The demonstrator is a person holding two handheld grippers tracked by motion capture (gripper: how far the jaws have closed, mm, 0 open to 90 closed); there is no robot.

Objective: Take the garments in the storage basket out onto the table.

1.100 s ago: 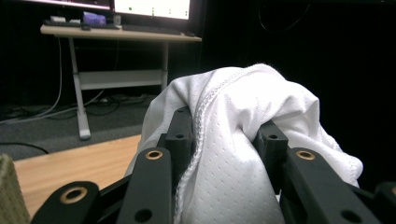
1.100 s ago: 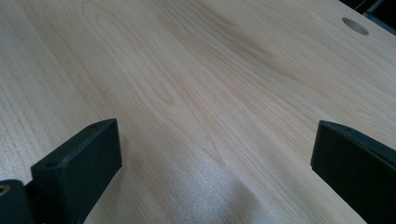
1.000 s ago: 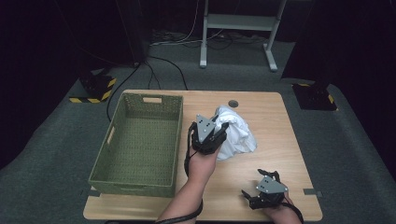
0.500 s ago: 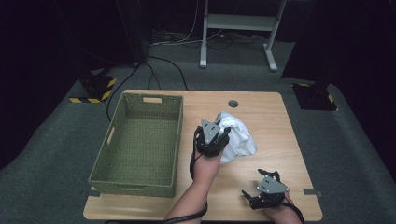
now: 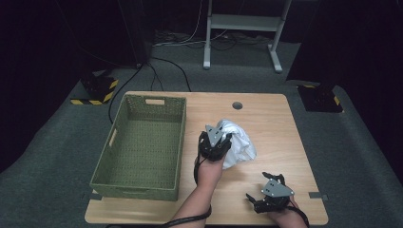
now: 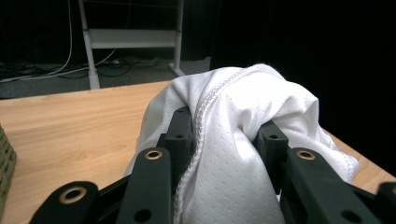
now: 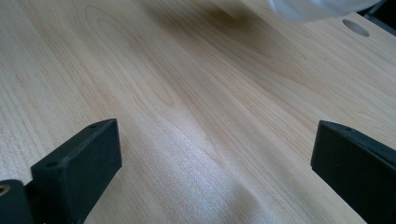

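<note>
Biggest risk here, I'd say: the left tool (image 5: pixel 215 144) only has a bunched fold of the white cloth (image 5: pixel 238 142), so a quick lift toward the green basket (image 5: pixel 142 145) could let the mesh slip out, or the loose rest could drag and snag on the rim. The cloth sits mid-frame on the table (image 5: pixel 266 114), mostly right of that tool, pinched tight between its closed jaws. The right tool (image 5: pixel 266 197) rests at lower right, jaws wide apart, holding nothing, well apart from the cloth.
</note>
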